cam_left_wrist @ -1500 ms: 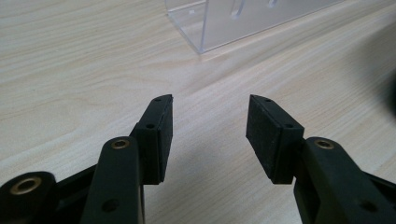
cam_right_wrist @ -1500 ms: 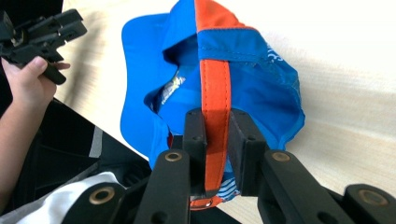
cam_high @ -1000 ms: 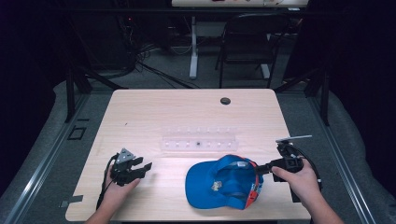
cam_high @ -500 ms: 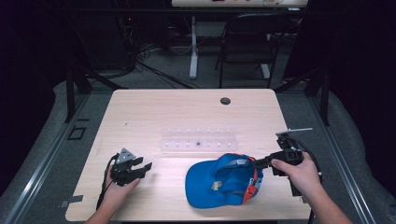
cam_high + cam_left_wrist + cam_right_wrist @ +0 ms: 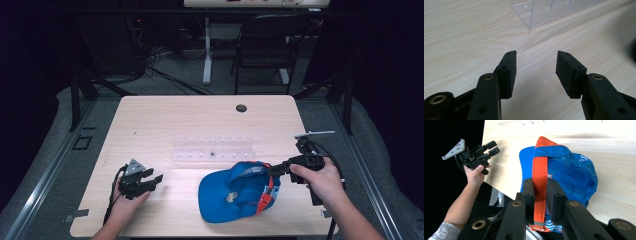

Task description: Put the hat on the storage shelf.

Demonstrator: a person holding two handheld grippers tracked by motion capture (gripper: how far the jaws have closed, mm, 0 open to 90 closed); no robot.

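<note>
Cap (image 5: 235, 190) of bright blue cloth lies on the wooden table (image 5: 200, 120) at its near right, with an orange strap (image 5: 539, 185) running over the back and a small pale patch on the crown. The right gripper (image 5: 540, 195) has its jaws closed tight on that strap. The left gripper (image 5: 536, 72) rests at the near left, jaws spread wide with nothing between them, pointing toward a clear plastic rack (image 5: 212, 150) just beyond the cap.

overhead light brightens the table (image 5: 165, 120) against dark surroundings; gripper views show soft shadows and blurred edges
</note>
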